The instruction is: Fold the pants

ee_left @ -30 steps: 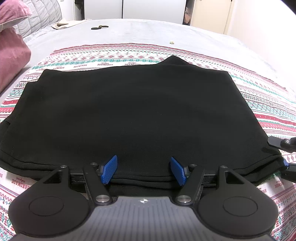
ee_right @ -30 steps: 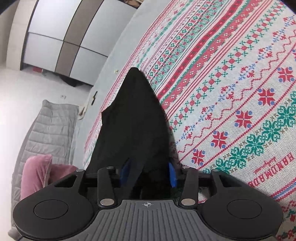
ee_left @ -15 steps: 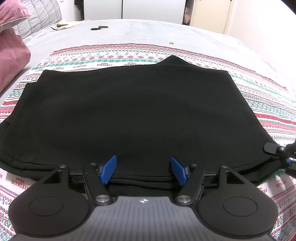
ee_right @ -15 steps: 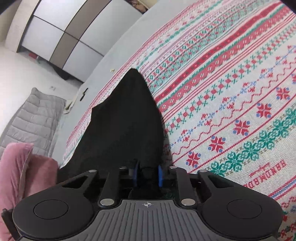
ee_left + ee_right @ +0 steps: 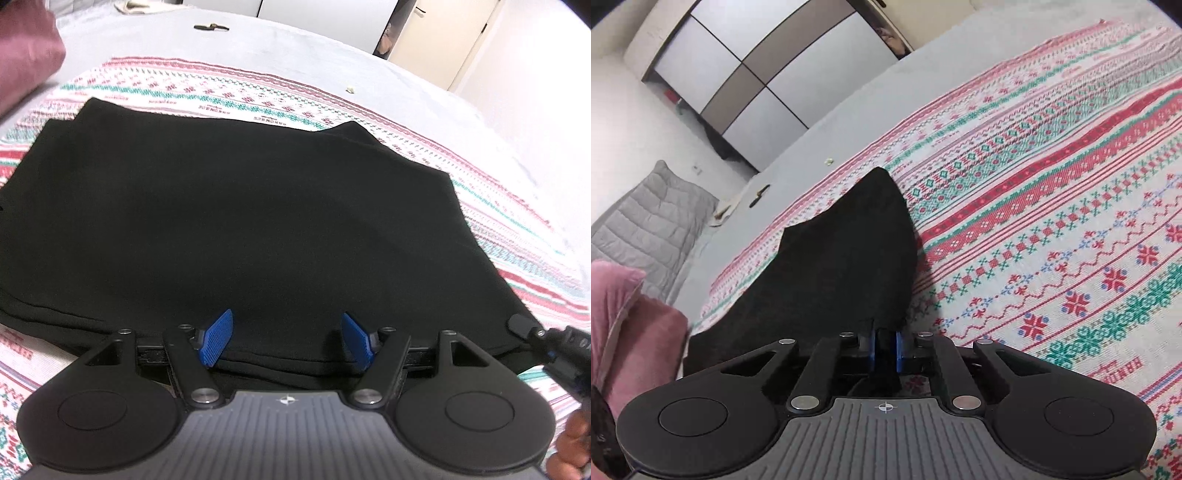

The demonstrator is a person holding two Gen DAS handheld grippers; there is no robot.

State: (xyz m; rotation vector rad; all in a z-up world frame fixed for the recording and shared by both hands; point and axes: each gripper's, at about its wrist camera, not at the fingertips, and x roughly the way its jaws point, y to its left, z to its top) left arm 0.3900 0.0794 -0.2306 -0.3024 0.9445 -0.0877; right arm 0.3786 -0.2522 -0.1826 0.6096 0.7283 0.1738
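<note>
Black pants (image 5: pixel 236 221) lie folded and flat on the patterned blanket (image 5: pixel 1052 229) over the bed, pink pillow (image 5: pixel 26 55) at far left. Your left tool (image 5: pixel 287 341) stands wide over the near hem, blue pads (image 5: pixel 216 341) clear of the cloth. Your right tool (image 5: pixel 885 349) is closing narrow at the near right corner, a fold of pants pinched between its pads.

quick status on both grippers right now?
Left gripper: open, straddling the near edge of the black pants, not gripping.
Right gripper: jaws closing, black pants fabric pinched between the blue pads.
</note>
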